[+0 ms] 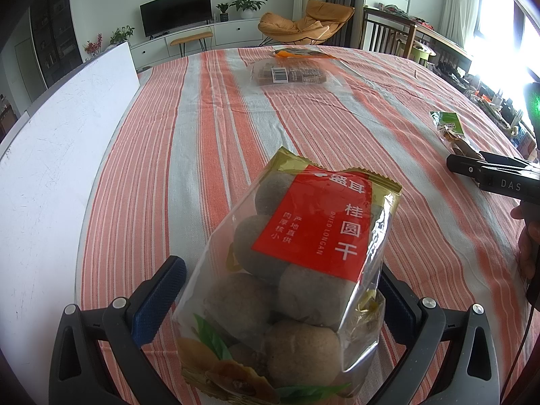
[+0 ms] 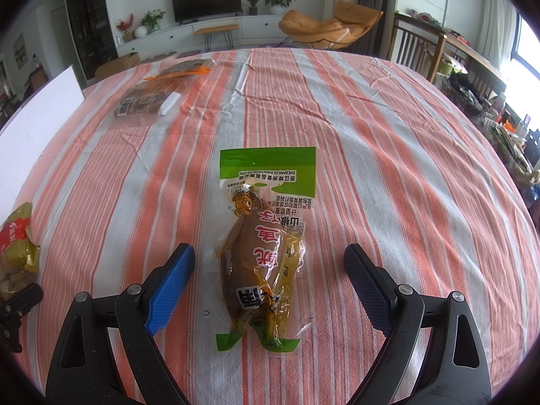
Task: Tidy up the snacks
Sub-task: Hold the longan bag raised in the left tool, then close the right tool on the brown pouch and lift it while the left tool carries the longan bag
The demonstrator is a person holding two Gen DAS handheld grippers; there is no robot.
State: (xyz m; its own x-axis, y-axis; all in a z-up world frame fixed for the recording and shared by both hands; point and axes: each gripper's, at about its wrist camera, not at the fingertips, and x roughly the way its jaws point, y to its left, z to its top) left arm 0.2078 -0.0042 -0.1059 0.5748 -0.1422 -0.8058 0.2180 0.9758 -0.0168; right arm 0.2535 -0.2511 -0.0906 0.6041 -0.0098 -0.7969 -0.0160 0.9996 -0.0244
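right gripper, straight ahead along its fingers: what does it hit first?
Likely the green-topped snack packet, lying on the striped tablecloth between the open right gripper pads; depth is unclear.

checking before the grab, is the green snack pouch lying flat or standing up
Lying flat: the green snack pouch rests lengthwise on the striped tablecloth.

You can read "DRIED LONGAN" and the Chinese characters 桂圆干 on the red label (image 1: pixel 317 216) of the clear longan bag (image 1: pixel 287 290). "DAS" stands in pale letters on the black body of the right gripper (image 1: pixel 509 184). On the green header of the vacuum-packed snack pouch (image 2: pixel 263 236), upside down to you, runs "ZHE JIANG LV ZHOU FOOD CO.,LTD". A barcode (image 1: pixel 279 75) marks the far brown packet (image 1: pixel 290 75); its digits are illegible.
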